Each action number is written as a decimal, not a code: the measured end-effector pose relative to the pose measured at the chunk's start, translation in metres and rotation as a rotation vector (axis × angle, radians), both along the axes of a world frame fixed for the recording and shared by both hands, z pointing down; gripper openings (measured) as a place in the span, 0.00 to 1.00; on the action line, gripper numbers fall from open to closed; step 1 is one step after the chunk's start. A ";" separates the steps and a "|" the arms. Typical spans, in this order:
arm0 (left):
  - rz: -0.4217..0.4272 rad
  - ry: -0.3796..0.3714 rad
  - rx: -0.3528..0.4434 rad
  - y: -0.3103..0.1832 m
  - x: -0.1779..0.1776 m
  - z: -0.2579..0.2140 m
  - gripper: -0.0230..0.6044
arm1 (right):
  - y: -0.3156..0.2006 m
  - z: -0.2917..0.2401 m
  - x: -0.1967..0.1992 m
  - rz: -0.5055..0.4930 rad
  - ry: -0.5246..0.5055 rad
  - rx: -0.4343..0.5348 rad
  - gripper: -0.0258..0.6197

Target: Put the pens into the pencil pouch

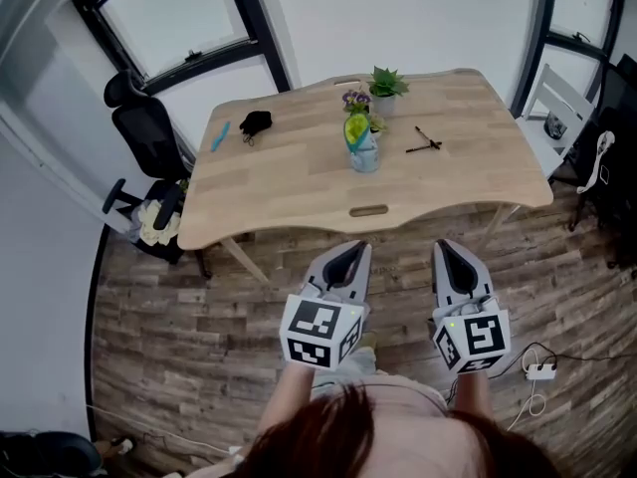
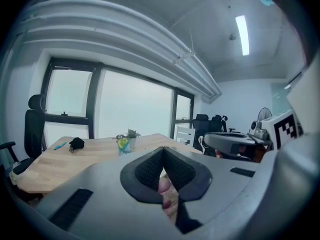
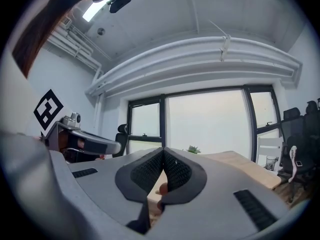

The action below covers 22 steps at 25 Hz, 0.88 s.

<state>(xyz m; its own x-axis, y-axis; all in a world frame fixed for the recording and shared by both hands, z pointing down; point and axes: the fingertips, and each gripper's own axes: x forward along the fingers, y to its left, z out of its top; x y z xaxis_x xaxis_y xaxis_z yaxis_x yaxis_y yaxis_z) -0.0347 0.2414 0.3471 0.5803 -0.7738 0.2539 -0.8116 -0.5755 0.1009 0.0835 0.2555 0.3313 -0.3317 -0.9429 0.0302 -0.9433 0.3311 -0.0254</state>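
Both tongs are clenched and empty: left gripper (image 1: 349,254) and right gripper (image 1: 450,253) have jaws pressed together with nothing between them, as each gripper view confirms. Both are held over the wood floor (image 1: 199,337), on the near side of the table (image 1: 299,182) and well apart from everything on it. The pencil pouch (image 1: 363,147) stands upright near the table's middle; it looks clear with a yellow-green print, and its opening is too small to make out. Two thin dark pens (image 1: 426,144) lie crossed to the right of the pouch, apart from it. A blue pen (image 1: 220,135) lies far left of the pouch near the table edge, with a small black object (image 1: 256,122) between it and the pouch; what that object is can't be told. Just behind the pouch are a potted green plant (image 1: 386,85) and some purple flowers (image 1: 355,99). A black office chair (image 1: 149,132) is beyond the table's left end and partly cut off, and a white chair (image 1: 557,108) is at the right end. The person's hair (image 1: 328,436) hides the arms and handles.
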 end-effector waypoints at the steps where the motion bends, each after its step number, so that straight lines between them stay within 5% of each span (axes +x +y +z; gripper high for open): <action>1: 0.003 0.002 -0.001 -0.008 -0.001 0.000 0.04 | -0.007 0.000 -0.001 0.004 0.002 -0.002 0.04; 22: 0.064 0.073 -0.010 -0.138 -0.033 0.000 0.04 | -0.117 -0.005 -0.021 0.076 0.010 0.019 0.04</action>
